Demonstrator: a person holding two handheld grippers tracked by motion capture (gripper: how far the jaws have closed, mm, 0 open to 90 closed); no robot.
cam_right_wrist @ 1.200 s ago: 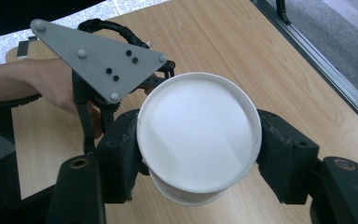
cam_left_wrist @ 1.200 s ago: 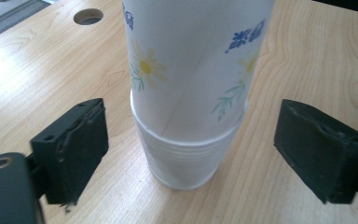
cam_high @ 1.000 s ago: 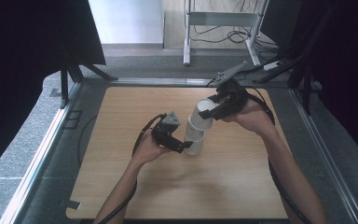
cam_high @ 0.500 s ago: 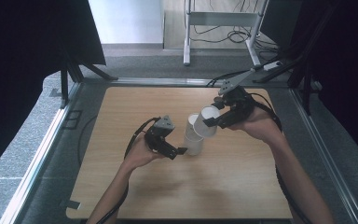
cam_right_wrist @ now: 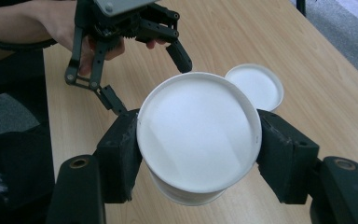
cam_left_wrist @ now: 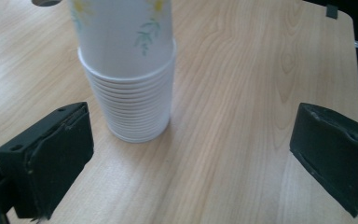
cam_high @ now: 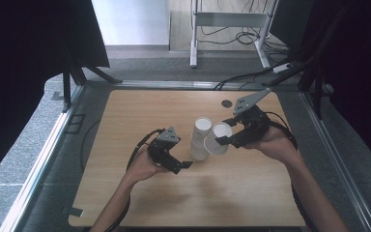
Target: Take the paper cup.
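Separating one paper cup from a nested stack. The right tool (cam_high: pixel 225 140) pinches a single white paper cup (cam_right_wrist: pixel 199 135) across its rim, both pads pressed against the wall, and holds it tilted just beside the stack of paper cups (cam_high: pixel 200 140), clear of it. The stack stands upright near the middle of the wooden surface (cam_high: pixel 125 198); its floral-printed upper cup sits above a dozen or so nested rims (cam_left_wrist: pixel 133 112). The left tool (cam_high: pixel 176 162) has its jaws spread wide, having just been opening, with nothing between them; the stack stands just ahead of them, untouched. Its place beside the base suggests it was steadying the stack while the cup came free.
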